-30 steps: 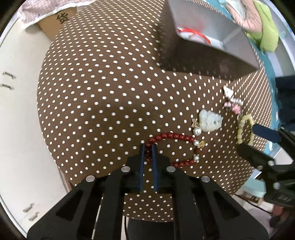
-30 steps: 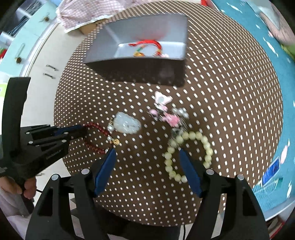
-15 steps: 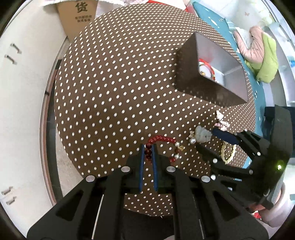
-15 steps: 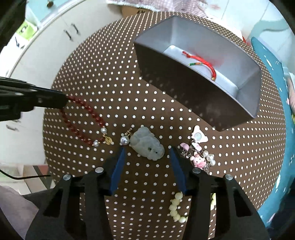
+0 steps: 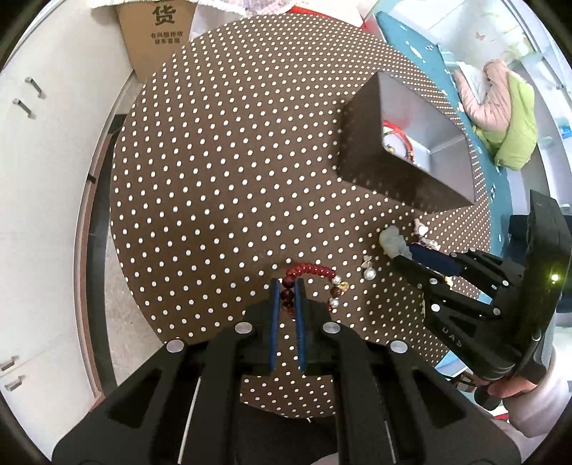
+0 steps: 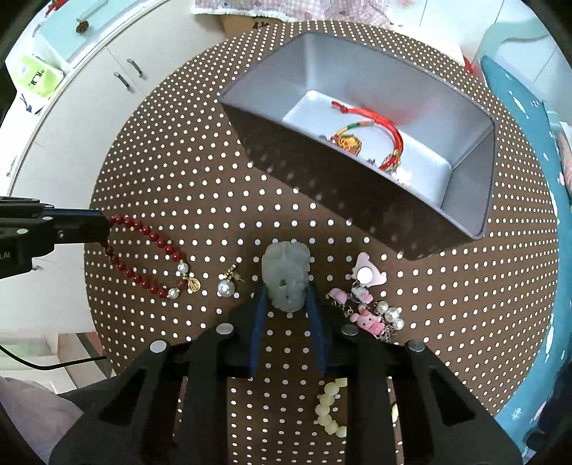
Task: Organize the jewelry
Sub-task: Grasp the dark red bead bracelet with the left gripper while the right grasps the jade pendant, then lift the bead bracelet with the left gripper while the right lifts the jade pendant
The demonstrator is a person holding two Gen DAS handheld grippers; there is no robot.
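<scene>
My left gripper [image 5: 287, 286] is shut on one end of the red bead bracelet [image 5: 314, 269]. In the right wrist view the left gripper [image 6: 103, 223] holds that red bracelet [image 6: 150, 232] at the left, its pearl end trailing over the dotted cloth. My right gripper [image 6: 287, 298] points down over the pale jade pendant [image 6: 286, 272]. Its jaws are closing, with the pendant between them and the blue pads against its lower sides. The left wrist view shows the right gripper [image 5: 397, 255] at the pendant [image 5: 391, 239]. A grey box [image 6: 357, 200] behind holds a red cord bracelet [image 6: 375, 121].
On the brown dotted tablecloth [image 6: 214, 179] lie a pearl earring [image 6: 226, 287], a pink charm bracelet [image 6: 368, 314] and a cream bead bracelet [image 6: 330, 404]. White cabinets [image 5: 35, 143] and a cardboard box [image 5: 157, 32] stand beyond the table. A teal surface [image 6: 529, 179] borders the right.
My right gripper moved from above the cream bead bracelet to the jade pendant and its jaws narrowed around it. My left gripper rose and drew back with the red bracelet.
</scene>
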